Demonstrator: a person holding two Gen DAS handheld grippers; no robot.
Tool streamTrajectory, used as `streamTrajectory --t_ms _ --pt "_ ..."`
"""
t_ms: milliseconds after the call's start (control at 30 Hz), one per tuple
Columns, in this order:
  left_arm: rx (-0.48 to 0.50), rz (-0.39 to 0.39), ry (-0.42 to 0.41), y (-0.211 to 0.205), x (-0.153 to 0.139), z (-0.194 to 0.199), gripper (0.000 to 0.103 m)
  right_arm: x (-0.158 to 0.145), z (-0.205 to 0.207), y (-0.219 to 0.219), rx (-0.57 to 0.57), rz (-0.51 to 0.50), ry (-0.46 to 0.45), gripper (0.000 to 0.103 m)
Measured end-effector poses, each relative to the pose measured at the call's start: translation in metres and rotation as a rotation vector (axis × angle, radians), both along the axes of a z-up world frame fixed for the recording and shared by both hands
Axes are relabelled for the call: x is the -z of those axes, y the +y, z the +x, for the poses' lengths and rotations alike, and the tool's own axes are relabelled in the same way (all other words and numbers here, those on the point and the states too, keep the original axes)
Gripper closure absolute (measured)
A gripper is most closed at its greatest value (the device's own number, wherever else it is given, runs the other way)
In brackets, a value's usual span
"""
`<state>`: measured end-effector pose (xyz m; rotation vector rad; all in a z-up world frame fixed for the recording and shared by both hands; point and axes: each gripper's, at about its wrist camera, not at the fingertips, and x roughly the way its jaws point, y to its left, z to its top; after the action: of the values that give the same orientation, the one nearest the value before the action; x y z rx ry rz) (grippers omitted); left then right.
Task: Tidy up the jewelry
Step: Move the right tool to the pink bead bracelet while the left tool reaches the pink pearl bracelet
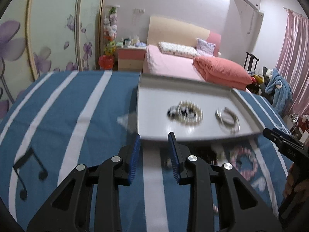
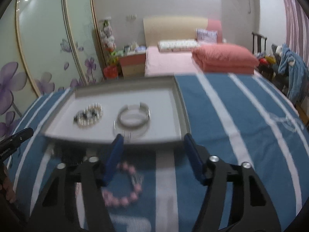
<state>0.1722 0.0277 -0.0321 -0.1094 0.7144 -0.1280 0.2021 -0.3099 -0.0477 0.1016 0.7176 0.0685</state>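
— Bedroom behind, is it? What's the biggest thing up close?

— Yes: a pink bed (image 1: 173,61) with a folded coral quilt (image 1: 222,71), and a wardrobe with purple flowers on its doors (image 1: 38,44). Nearest is a blue cloth with white stripes (image 1: 77,106) covering the work surface. On it sits a shallow white tray (image 2: 179,106), near the far edge.

— And the jewelry?

— Three blurred pieces lie in the tray: a pearl bracelet (image 1: 190,114) touching a dark beaded piece (image 1: 173,112), and a silver bangle (image 1: 227,118) apart from them, toward the tray's right side. A pink bead bracelet (image 2: 123,185) lies on the cloth just in front of the tray. Something dark lies on the cloth beside it, too blurred to name.

— Where are the tools?

— The left gripper (image 1: 154,154) hovers over the cloth at the tray's near left corner, its blue pads parted a little with nothing between them. The right gripper (image 2: 152,156) hangs above the pink bead bracelet, jaws spread wider; its left finger (image 2: 114,158) overlaps the bracelet's edge in the right wrist view, but the pads are not pressing on it. Whether it touches, I can't tell.

— Anyone visible?

— Only part of a hand (image 1: 295,183) at the right edge of the left wrist view.
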Motion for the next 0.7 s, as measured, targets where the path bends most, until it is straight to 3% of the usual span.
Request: streamTrajectory --t_ms 200,267,533,600,700 --pt "0.040 -0.001 0.043 -0.007 0.010 -0.016 0.070 0.025 -0.012 0.013 -0.058 -0.007 0.091 0.062" --pt "0.058 0.003 0.040 -0.011 0.009 -0.021 0.063 0.029 -0.013 0.018 -0.078 -0.026 0.104 0.064" --pt "0.138 0.014 0.057 -0.036 0.014 -0.032 0.059 0.039 -0.007 0.030 -0.092 -0.096 0.159 0.065" --pt "0.162 0.022 0.068 -0.044 0.016 -0.032 0.059 0.038 -0.008 0.032 -0.093 -0.120 0.154 0.082" --pt "0.209 0.050 0.089 -0.062 0.022 -0.033 0.059 0.038 -0.010 0.027 -0.072 -0.114 0.157 0.084"
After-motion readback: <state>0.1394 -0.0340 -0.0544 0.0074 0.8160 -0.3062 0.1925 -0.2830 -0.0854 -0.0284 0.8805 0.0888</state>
